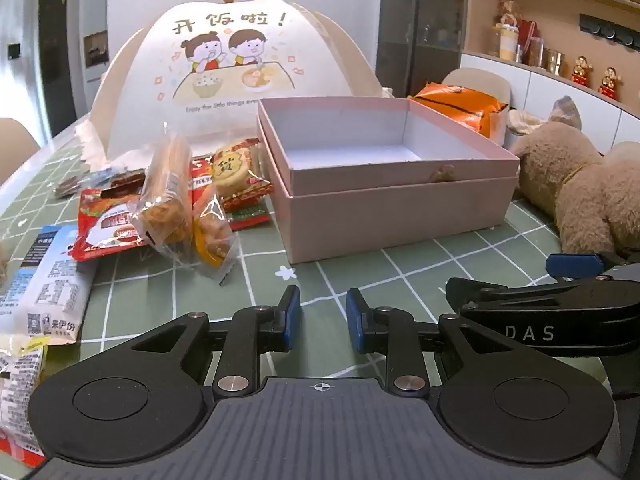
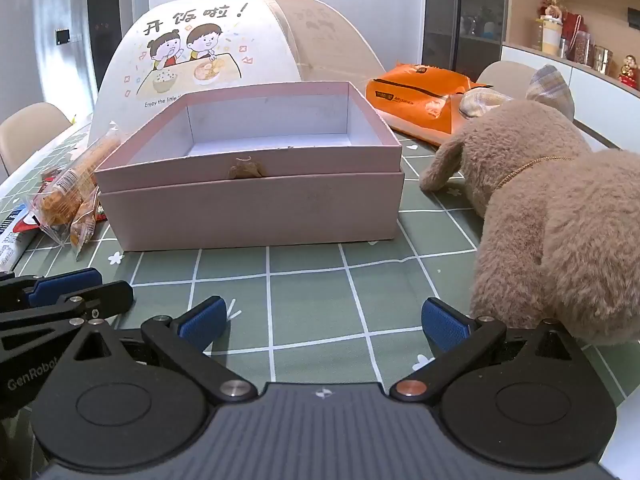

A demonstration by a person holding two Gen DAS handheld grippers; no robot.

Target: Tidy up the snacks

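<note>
Nothing packed yet: pink box (image 1: pixel 384 184) empty mid-table, snack packets (image 1: pixel 168 200) heaped just left of it, left gripper (image 1: pixel 323 318) and right gripper (image 2: pixel 324 322) both agape, holding nothing; next, probably reaching left to pinch a packet

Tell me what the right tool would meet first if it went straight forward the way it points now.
Most likely the front wall of the pink box. The right tool is open and holds nothing, with only bare green checked tablecloth ahead of it. The plush toy lies off to the right; depth is hard to judge.
</note>
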